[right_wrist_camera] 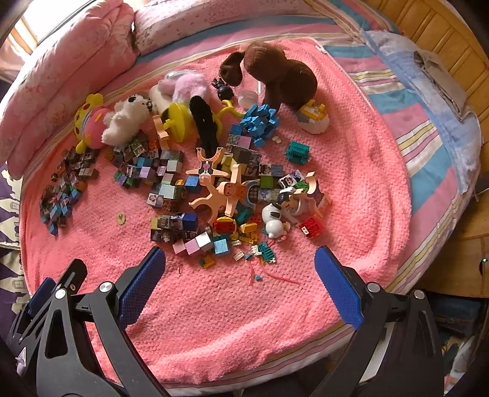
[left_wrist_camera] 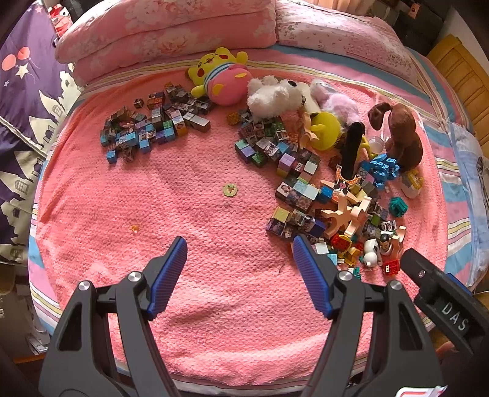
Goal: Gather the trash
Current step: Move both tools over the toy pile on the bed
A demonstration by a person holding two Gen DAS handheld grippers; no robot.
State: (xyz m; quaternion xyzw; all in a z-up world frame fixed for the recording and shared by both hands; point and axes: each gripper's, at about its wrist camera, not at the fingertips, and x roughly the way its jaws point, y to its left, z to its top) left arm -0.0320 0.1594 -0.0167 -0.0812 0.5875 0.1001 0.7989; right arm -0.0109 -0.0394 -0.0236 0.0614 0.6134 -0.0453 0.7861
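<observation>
Two wide, empty tongs, left [left_wrist_camera: 240,249] and right [right_wrist_camera: 240,259]; "DAS" lettering [left_wrist_camera: 455,316] on the right one.

1. Daylight is bright and even across the pink blanket [left_wrist_camera: 214,183]; shadows stay soft.
2. Fisheye distortion bends the bed edges; corners vignette to black.
3. Colours look oversaturated; the window corner [right_wrist_camera: 27,24] glares, washed out.

- Left wrist view looks down along its fingers from the bed's near edge.
- Right wrist view sits beside it, farther right.
- Both share the pink blanket [left_wrist_camera: 214,183] [right_wrist_camera: 351,183].
</observation>
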